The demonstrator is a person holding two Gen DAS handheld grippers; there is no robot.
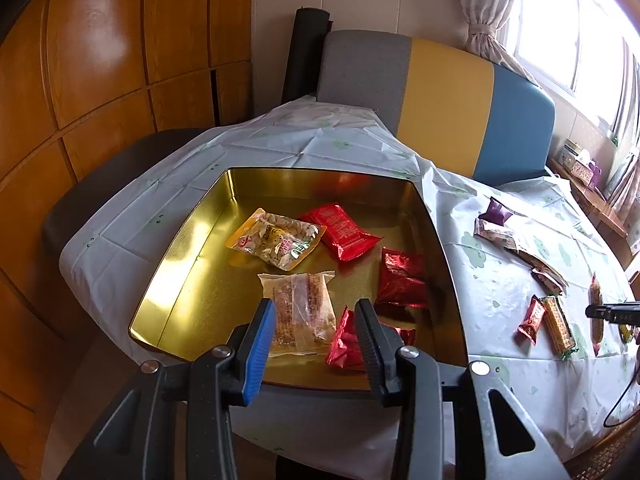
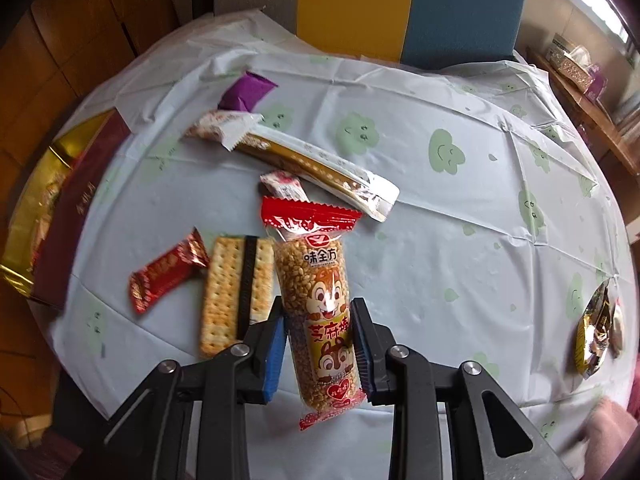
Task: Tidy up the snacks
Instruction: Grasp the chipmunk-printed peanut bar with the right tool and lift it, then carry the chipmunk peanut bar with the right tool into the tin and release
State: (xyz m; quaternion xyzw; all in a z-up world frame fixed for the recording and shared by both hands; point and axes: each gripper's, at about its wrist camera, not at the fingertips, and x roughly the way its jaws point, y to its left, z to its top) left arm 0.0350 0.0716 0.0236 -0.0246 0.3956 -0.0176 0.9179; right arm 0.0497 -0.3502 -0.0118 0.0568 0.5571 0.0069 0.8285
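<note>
Right wrist: right claw (image 2: 318,320) clamps the sesame stick (image 2: 316,300), seemingly lifted.

Gold tin (image 1: 188,264), red packets (image 1: 344,232), purple wrapper (image 2: 246,92), cloud-print tablecloth (image 2: 440,184)

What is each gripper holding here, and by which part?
The right gripper clamps the squirrel-print puffed-rice bar across its lower half. The left gripper holds nothing, hovering open above the gold tin.
</note>
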